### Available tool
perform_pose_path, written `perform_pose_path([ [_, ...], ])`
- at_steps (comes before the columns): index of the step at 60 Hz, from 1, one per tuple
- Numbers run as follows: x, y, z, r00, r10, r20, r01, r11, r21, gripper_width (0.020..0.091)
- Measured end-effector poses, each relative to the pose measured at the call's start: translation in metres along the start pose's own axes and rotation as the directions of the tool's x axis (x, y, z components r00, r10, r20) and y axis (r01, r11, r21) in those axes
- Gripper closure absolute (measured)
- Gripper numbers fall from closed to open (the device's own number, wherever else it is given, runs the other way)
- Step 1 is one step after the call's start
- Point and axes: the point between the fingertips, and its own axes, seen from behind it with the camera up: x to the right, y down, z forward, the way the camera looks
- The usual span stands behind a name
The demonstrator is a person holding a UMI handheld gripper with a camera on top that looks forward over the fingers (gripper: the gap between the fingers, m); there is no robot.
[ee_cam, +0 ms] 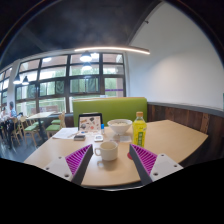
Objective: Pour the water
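A white cup [106, 151] with its handle to the left stands on the light wooden table [180, 140], between my two fingers and slightly ahead of the fingertips. My gripper [111, 161] is open, its purple pads [79, 158] standing well apart from the cup on both sides. A yellow-green bottle [139, 129] stands upright beyond the right finger. A white bowl [119, 127] sits just left of the bottle, behind the cup.
A small upright sign or tablet [89, 124] and papers [68, 134] lie at the table's far left. A green bench back [110, 108] runs behind the table. Large windows fill the wall beyond, with other tables and a person [10, 120] at the far left.
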Motion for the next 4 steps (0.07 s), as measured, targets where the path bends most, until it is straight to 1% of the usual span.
perform_pose_path([
  [4, -0.01, 0.007, -0.018, 1.0, -0.009, 0.006, 0.009, 1.0, -0.006, 0.0271],
])
